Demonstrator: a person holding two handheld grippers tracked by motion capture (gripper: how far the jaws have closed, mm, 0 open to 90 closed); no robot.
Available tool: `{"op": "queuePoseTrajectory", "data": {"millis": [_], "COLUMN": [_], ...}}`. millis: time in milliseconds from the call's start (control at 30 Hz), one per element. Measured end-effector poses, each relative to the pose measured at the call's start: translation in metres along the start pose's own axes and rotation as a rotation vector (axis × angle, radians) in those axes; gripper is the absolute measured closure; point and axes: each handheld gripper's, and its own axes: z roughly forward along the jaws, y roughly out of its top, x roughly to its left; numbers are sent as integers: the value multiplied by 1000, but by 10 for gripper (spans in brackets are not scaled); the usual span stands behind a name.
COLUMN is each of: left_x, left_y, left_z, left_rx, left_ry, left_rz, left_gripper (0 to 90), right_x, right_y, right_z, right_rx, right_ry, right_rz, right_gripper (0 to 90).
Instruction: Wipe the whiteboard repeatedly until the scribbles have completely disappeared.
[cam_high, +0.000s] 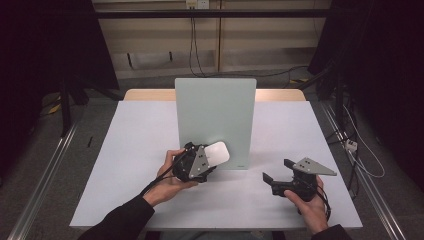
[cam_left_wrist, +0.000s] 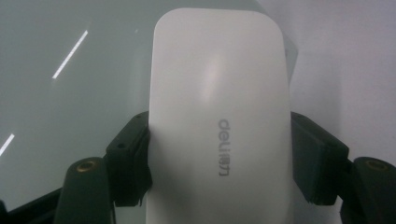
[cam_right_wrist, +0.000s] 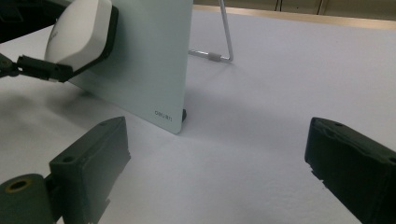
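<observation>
- Spanning most of the high view, a pale grey table (cam_high: 140, 150) carries everything; a strip of wood shows at its far edge.
- Upright near the table's centre: a pale green-grey board (cam_high: 215, 120), a rounded-corner rectangle leaning back a little on a thin wire stand (cam_right_wrist: 223, 42) behind it. A small printed logo sits at its lower corner. Surface looks glossy; light streaks reflect in it in the left gripper view.
- Left gripper (cam_high: 200, 162) held up in the person's left hand (cam_high: 167, 187), right in front of the board's lower part. Jaws clamped on the long sides of a white eraser-like block (cam_left_wrist: 219, 126).
- The block: smooth, white, rounded corners, faint grey brand print running along its length. Long axis points straight out of the jaws toward the board; the nose reaches across the board's face. Whether it touches the board I cannot tell, since no view shows the gap edge-on; likely very close.
- Right gripper (cam_high: 280, 177) low over the table in the right hand (cam_high: 310, 205), off the board's right edge and apart from it. Jaws spread wide, nothing between them.
- Judgement: the left hand is clearly the nearer and holds the working piece; any next contact turns on closing the short gap forward along the block's axis.
</observation>
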Motion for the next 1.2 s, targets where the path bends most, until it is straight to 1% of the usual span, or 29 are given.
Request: {"op": "queuePoseTrajectory", "data": {"millis": [67, 100, 133, 200, 233, 267, 300, 400, 433, 467, 533, 600, 700, 733, 800, 833, 900, 1033, 1100, 1133, 1200], "left_x": [-5, -6, -7, -5, -3, -1, 3, 17, 22, 26, 33, 40, 48, 50, 56, 59, 64, 65, 62, 60, 57], "left_y": [-1, -1, -1, -1, -1, 0, 0, 4, 5, 6, 10, 12, 15, 15, 17, 17, 17, 16, 15, 15, 13], "left_z": [3, 4, 5, 4, 3, 1, -1, -10, -13, -16, -20, -22, -27, -28, -32, -33, -36, -38, -36, -35, -34], "left_rx": [2, 12, 16, 10, 5, 0, -9, -39, -54, -60, -66, -87, -104, -117, -127, -141, -158, -156, -146, -136, -130], "left_ry": [-14, -23, -28, -34, -30, -21, -14, 26, 33, 42, 52, 59, 77, 86, 92, 99, 96, 102, 104, 96, 92], "left_rz": [0, 4, 5, -5, -14, -10, -19, -51, -70, -80, -87, -108, -127, -134, -151, -168, -196, -194, -182, -176, -171], "left_gripper": [310, 310, 310, 311, 311, 311, 311, 311, 311, 311, 310, 311, 311, 311, 311, 311, 311, 311, 311, 311, 311], "right_x": [0, 0, 0, 0, 0, 0, 0, 0, 0, 0, 0, 0, 0, 0, 0, 0, 0, 0, 0, 0, 0], "right_y": [0, 0, 0, 0, 0, 0, 0, 0, 0, 0, 0, 0, 0, 0, 0, 0, 0, 0, 0, 0, 0], "right_z": [0, 0, 0, 0, 0, 0, 0, 0, 0, 0, 0, 0, 0, 0, 0, 0, 0, 0, 0, 0, 0], "right_rx": [0, -2, -3, -2, -2, 0, 0, -1, -1, -1, 0, 0, -1, -1, 0, -1, -1, 0, 0, -1, 0], "right_ry": [-4, -4, -3, -2, -1, -1, -2, -2, -1, -1, -2, -1, -1, -1, 0, 0, -1, -1, 0, -1, 0], "right_rz": [0, 3, 4, 3, 1, 1, 1, 4, 3, 0, 2, 1, 1, 1, 1, 1, 1, -1, 1, 1, -1], "right_gripper": [64, 64, 64, 64, 64, 64, 64, 64, 64, 64, 64, 64, 64, 64, 64, 64, 64, 64, 64, 64, 64]}}
